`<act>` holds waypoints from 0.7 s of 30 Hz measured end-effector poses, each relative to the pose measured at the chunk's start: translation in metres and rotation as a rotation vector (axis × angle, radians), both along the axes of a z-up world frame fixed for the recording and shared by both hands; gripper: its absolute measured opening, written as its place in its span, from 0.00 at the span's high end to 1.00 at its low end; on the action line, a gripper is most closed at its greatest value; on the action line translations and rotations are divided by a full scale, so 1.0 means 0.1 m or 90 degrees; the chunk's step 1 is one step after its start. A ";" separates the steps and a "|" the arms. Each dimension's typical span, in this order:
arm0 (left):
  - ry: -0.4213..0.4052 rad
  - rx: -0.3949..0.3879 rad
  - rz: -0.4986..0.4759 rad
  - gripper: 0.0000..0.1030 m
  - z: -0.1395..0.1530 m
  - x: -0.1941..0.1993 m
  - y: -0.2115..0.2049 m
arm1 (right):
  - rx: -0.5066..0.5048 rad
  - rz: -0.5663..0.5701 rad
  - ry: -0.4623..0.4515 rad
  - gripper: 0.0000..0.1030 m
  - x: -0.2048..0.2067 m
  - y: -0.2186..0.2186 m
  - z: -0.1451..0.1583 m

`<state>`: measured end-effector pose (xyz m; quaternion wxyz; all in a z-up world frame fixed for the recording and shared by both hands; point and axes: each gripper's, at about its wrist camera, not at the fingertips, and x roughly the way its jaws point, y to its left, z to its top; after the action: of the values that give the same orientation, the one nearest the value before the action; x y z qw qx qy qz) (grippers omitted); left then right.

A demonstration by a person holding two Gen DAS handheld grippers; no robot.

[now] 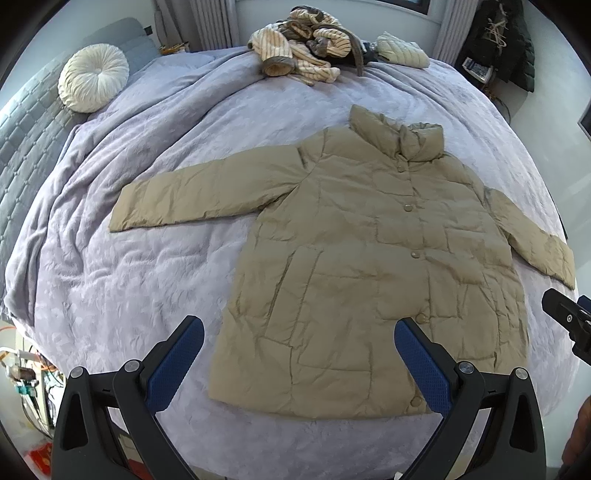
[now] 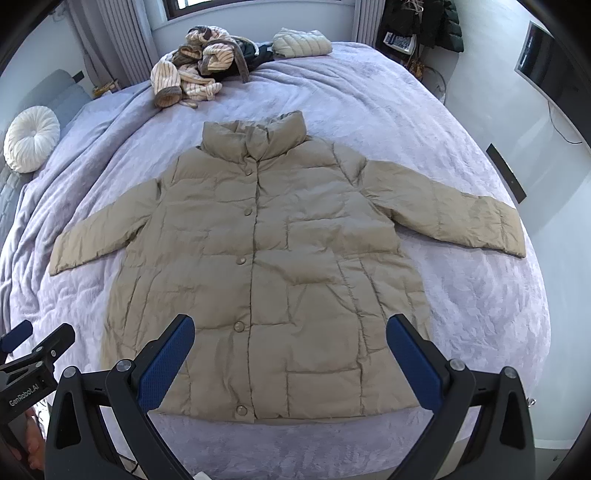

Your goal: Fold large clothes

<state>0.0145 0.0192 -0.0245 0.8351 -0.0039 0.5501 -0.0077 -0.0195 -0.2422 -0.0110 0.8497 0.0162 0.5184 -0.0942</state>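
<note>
We see a plain khaki-tan jacket [image 2: 266, 258] on a lavender blanket [image 2: 424, 122], a cream-and-brown striped garment [image 2: 184, 81] at upper left, a white round cushion [image 1: 92, 77], and blue-padded black grippers.

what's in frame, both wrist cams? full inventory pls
puffer jacket: 1, khaki, spread flat front-up at the bed's middle, snaps closed, both sleeves out
blanket: 1, lilac, covering the bed
round cushion: 1, white, pleated, far left by the headboard
headboard: 1, grey, quilted, left edge
striped garment pile: 1 heap, cream and brown, far end of the bed
folded quilted jacket: 1, pale cream, far end, right of the heap
hanging dark coats: count unclear, far right corner
wall screen: 1, dark, right wall
left tongs: 1, black with blue pads, open over the hem
right tongs: 1, same, open over the hem
</note>
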 end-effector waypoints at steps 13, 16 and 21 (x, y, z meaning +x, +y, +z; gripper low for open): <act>-0.006 -0.063 0.073 0.00 -0.40 0.33 0.61 | 0.024 0.016 0.048 0.00 0.36 0.26 -0.23; -0.004 -0.081 0.098 0.00 -0.56 0.48 0.86 | 0.041 0.028 0.054 0.00 0.48 0.36 -0.34; -0.003 -0.109 0.144 0.00 -0.85 0.76 1.28 | 0.035 0.057 0.067 0.00 0.79 0.60 -0.60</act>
<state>0.0902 0.1474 -0.1099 0.8284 -0.1375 0.5415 0.0396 0.0595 -0.1819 -0.0710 0.8241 0.0113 0.5647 -0.0426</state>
